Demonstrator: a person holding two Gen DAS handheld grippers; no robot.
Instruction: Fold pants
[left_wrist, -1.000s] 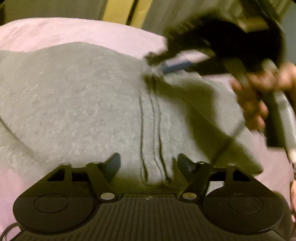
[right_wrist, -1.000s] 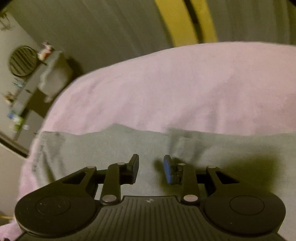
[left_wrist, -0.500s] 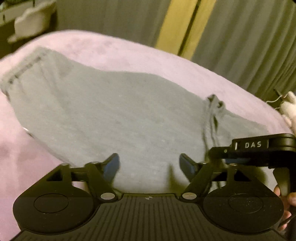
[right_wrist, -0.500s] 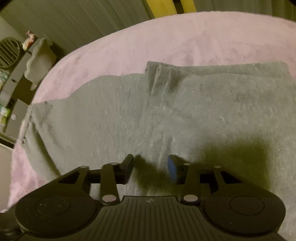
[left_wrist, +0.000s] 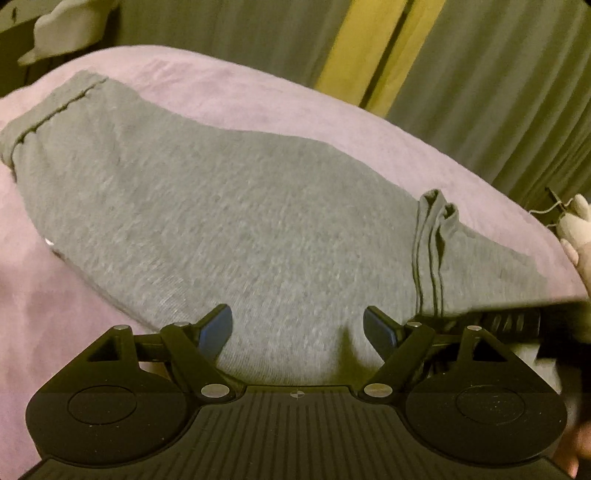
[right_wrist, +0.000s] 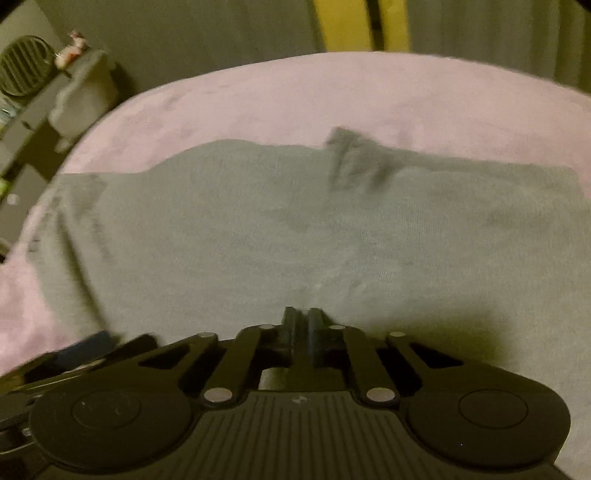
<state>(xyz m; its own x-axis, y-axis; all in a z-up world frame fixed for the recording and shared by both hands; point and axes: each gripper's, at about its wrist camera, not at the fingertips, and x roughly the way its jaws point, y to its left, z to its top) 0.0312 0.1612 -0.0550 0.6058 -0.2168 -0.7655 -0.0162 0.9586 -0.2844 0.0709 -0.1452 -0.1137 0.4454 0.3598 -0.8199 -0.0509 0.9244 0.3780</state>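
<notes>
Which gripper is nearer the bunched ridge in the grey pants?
Left, as far as I can tell. The left gripper is open, with the ridge just ahead to its right. The right gripper is shut low on the pants, ridge farther ahead.

Left gripper (left_wrist: 297, 326): jaws spread wide, angled downward. Right gripper (right_wrist: 302, 320): jaws just closed fully together, angled downward.

A home bedroom, it seems: a bed under a pink blanket (left_wrist: 258, 99), long grey curtains (left_wrist: 498, 92) behind, and a cluttered shelf (right_wrist: 33, 107), blurred.
</notes>
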